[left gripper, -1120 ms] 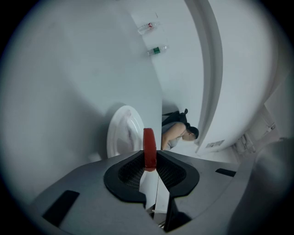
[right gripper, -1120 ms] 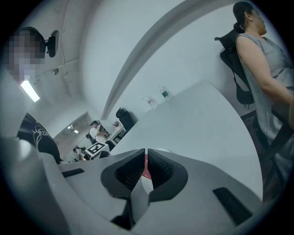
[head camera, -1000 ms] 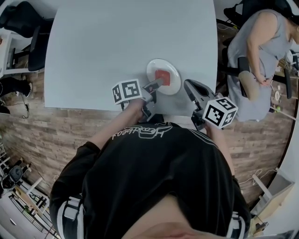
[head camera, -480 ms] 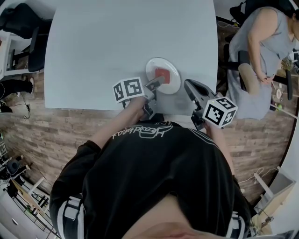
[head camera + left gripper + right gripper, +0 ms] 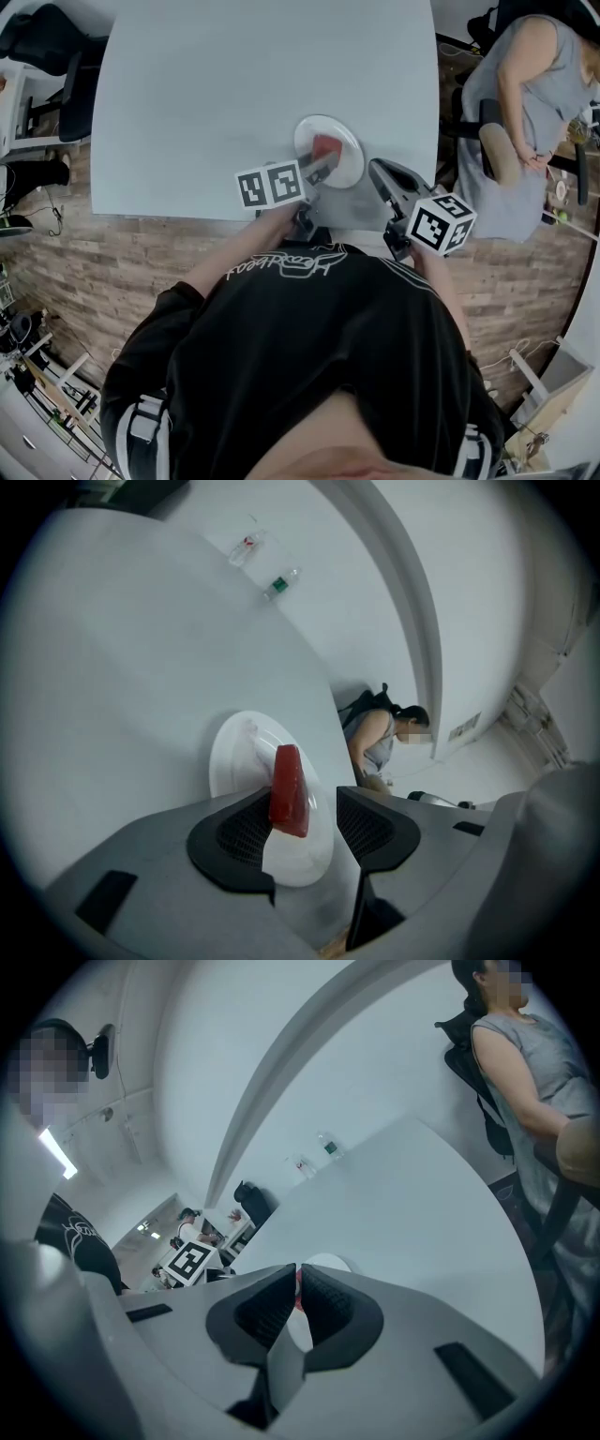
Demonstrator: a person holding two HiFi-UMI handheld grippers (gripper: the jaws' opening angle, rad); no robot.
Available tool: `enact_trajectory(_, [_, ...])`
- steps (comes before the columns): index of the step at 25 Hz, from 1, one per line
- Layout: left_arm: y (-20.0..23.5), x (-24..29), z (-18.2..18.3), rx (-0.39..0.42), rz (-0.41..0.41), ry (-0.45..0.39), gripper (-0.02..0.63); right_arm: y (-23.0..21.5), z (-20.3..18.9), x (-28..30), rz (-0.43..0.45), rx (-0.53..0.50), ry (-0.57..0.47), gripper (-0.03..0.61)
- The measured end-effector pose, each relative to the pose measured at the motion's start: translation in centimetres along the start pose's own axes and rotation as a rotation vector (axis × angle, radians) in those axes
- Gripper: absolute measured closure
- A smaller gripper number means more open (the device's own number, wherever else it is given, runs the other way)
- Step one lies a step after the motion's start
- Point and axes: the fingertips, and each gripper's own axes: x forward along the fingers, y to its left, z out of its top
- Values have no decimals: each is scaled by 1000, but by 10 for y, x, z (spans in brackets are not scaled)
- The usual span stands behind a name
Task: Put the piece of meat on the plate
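The red piece of meat [image 5: 325,147] lies on the white plate [image 5: 349,167] near the table's front edge. My left gripper [image 5: 319,169] reaches onto the plate from the near side. In the left gripper view its jaws are opening: the meat [image 5: 288,791] stands on edge between them over the plate [image 5: 234,752], close to the left pad [image 5: 246,832] and well apart from the right pad. My right gripper [image 5: 378,173] hovers just right of the plate. In the right gripper view [image 5: 298,1283] its jaws are together with nothing between them, and the plate [image 5: 328,1265] shows just beyond.
The plate stands on a wide grey table [image 5: 234,84], whose front edge runs just under both grippers. Two small bottles [image 5: 281,581] stand at its far side. A person [image 5: 525,112] sits to the right of the table. Chairs [image 5: 47,56] stand at the left.
My left gripper has rolled, its marker cube turning, and its jaws have opened off the meat. The meat stays on the plate. The right gripper has not moved.
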Motion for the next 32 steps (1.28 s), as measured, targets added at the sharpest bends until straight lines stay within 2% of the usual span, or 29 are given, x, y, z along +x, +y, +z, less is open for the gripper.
enact_trajectory(8, [-5, 6, -14, 249, 86, -16, 359, -4, -10, -15, 8, -1, 1, 558])
enact_trajectory(17, [-1, -1, -14, 346, 162, -15, 325, 0, -15, -19, 17, 7, 4, 558])
enact_trajectory(22, [-10, -9, -6, 471, 177, -50, 324, 4, -18, -23, 26, 7, 1, 558])
enact_trajectory(26, [-22, -13, -10, 434, 131, -55, 325, 7, -23, -28, 32, 0, 2, 558])
enact_trajectory(27, [-25, -14, -12, 427, 117, -46, 330, 7, -24, -30, 33, -3, 1, 558])
enact_trajectory(29, [-30, -18, -17, 418, 92, -30, 380, 10, -25, -33, 32, -15, 0, 558])
enact_trajectory(32, [-40, -26, -27, 376, 49, -28, 554, 14, -29, -41, 33, -30, -2, 558])
